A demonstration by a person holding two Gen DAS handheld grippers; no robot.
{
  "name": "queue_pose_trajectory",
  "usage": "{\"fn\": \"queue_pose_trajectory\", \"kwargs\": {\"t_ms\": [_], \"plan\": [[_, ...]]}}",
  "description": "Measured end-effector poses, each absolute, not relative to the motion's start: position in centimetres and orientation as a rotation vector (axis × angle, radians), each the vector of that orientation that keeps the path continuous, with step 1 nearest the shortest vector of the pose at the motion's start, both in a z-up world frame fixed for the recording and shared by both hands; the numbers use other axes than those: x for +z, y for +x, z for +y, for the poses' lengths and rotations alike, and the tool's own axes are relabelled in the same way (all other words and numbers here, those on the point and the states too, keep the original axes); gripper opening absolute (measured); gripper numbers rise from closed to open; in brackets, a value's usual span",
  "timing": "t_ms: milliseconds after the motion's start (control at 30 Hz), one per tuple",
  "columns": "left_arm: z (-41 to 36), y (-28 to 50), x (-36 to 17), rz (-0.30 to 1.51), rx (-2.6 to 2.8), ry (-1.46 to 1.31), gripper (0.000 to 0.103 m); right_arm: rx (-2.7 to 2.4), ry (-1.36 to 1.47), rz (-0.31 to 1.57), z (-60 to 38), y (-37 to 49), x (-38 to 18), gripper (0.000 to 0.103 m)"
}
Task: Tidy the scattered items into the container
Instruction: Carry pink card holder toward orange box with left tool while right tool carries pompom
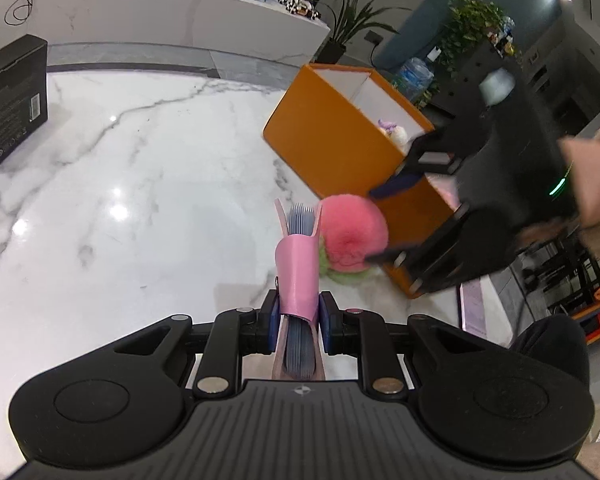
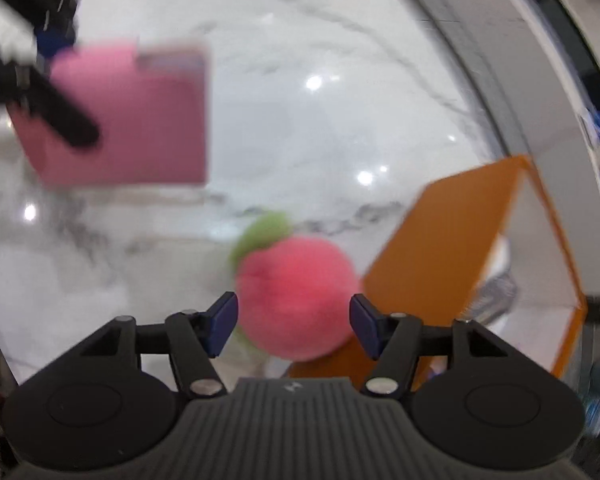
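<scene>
Plush peach (image 1: 352,234), left wrist view: lies on the marble table (image 1: 140,200) beside the orange container (image 1: 332,140); left gripper (image 1: 299,320) clamps a pink wallet (image 1: 296,276). Right wrist view: right gripper (image 2: 294,322) gapes, fingers straddling the peach's soft, light, probably squashable middle.

pink plush ball (image 1: 354,232), orange box (image 1: 332,128), white-grey veined marble table (image 1: 140,184)

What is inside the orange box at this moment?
In the orange box, a small pale plush toy with a purple top shows by the far wall. The right gripper and box walls hide the rest.
</scene>
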State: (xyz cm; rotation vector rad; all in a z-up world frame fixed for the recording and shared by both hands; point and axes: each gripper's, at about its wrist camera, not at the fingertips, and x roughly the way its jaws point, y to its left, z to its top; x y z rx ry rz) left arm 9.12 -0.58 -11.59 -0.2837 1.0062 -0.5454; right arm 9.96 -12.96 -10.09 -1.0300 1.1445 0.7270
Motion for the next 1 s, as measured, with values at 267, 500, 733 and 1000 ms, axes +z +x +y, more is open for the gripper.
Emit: {"fn": "queue_pose_trajectory", "kwargs": {"t_ms": [267, 500, 733, 1000], "plan": [[-0.8, 7.3, -9.9, 0.982, -0.543, -0.282, 0.023, 0.692, -0.972, 1.191, -12.6, 13.0, -14.8, 0.056], [0.2, 7.6, -9.9, 0.977, -0.506, -0.300, 0.023, 0.708, -0.898, 1.210, -12.8, 14.2, -15.0, 0.050], [-0.3, 7.6, -9.5, 0.977, -0.510, -0.290, 0.023, 0.725, -0.770, 1.315, -13.4, 14.0, -14.8, 0.047], [-0.3, 7.5, -9.0, 0.980, -0.488, -0.274, 0.023, 0.873, -0.465, 1.304, -13.7, 12.5, -12.0, 0.047]]}}
